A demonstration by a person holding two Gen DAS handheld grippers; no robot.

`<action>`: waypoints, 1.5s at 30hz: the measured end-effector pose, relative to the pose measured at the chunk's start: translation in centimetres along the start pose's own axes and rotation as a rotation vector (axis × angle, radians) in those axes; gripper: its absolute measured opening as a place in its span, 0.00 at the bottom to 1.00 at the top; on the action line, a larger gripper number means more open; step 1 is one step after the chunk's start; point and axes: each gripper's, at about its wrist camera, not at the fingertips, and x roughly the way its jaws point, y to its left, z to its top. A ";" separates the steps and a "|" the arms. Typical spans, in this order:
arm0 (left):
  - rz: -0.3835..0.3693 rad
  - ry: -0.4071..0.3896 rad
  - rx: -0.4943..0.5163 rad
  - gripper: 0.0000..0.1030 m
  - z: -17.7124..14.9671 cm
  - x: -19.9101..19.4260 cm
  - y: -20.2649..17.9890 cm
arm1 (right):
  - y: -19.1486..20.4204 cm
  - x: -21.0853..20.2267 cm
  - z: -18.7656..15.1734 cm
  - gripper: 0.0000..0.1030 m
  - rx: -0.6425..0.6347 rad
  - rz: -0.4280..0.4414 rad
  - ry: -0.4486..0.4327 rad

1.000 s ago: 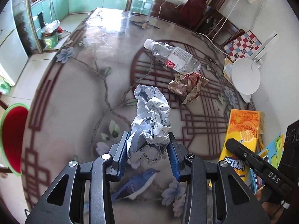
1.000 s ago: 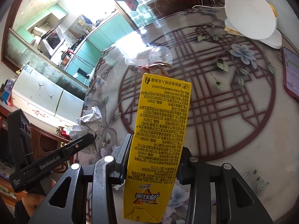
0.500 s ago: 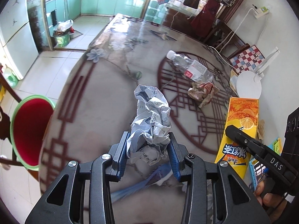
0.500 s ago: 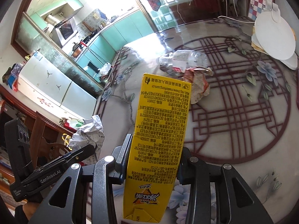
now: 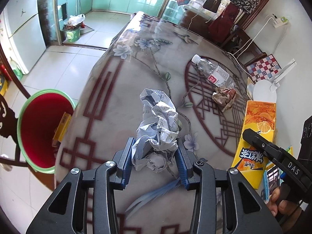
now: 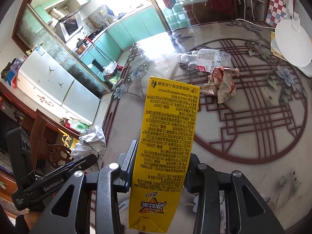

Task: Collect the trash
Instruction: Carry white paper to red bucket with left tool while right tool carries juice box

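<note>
My left gripper (image 5: pixel 155 159) is shut on a crumpled white paper ball (image 5: pixel 159 124), held above the table's near left part; the ball also shows in the right wrist view (image 6: pixel 91 142). My right gripper (image 6: pixel 159 163) is shut on a yellow drink carton (image 6: pixel 167 140), which also shows at the right of the left wrist view (image 5: pixel 255 136). A red bin with a green rim (image 5: pixel 25 107) stands on the floor left of the table, a yellow carton inside it. A crushed clear bottle (image 5: pixel 212 72) and a brown crumpled wrapper (image 5: pixel 224 97) lie on the table.
The patterned glass table (image 5: pixel 120 89) has its left edge beside the bin. A white round lamp base (image 5: pixel 264 93) and a checkered board (image 5: pixel 263 68) sit at the far right. A carved wooden chair back (image 6: pixel 56 154) stands at the left. A kitchen with a fridge lies beyond.
Both grippers have drawn back and to the left with their loads. The red bin has come further into the left wrist view, closer to the paper ball.
</note>
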 end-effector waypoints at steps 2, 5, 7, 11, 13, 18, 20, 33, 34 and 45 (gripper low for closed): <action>-0.004 0.001 0.004 0.37 0.0 -0.1 0.3 | 0.3 0.0 -0.1 0.36 0.001 -0.004 -0.002; -0.006 0.005 0.007 0.37 0.1 -0.1 0.7 | 0.5 0.0 -0.2 0.36 0.003 -0.006 -0.003; -0.008 0.009 0.009 0.37 0.1 -0.1 0.8 | 0.6 0.1 -0.3 0.36 0.004 -0.007 0.000; -0.010 0.012 0.010 0.37 0.2 -0.1 1.1 | 1.1 0.3 -0.6 0.36 0.009 -0.010 0.003; -0.011 0.010 0.010 0.37 0.2 -0.2 1.3 | 1.3 0.4 -0.6 0.36 0.008 -0.010 0.004; -0.006 0.005 -0.001 0.37 0.5 -0.5 2.2 | 2.1 1.0 -0.6 0.36 -0.003 -0.002 0.010; -0.002 0.004 -0.009 0.37 0.5 -0.5 2.7 | 2.5 1.4 -0.6 0.36 -0.011 0.003 0.015; 0.048 -0.014 -0.111 0.37 0.1 -2.1 8.5 | 7.6 4.8 -0.8 0.36 -0.087 0.049 0.072; 0.053 -0.015 -0.121 0.37 0.0 -2.2 9.1 | 8.1 5.1 -1.0 0.36 -0.096 0.053 0.078; 0.088 0.002 -0.199 0.37 -0.8 -2.7 14.6 | 12.4 7.3 -2.5 0.36 -0.139 0.062 0.110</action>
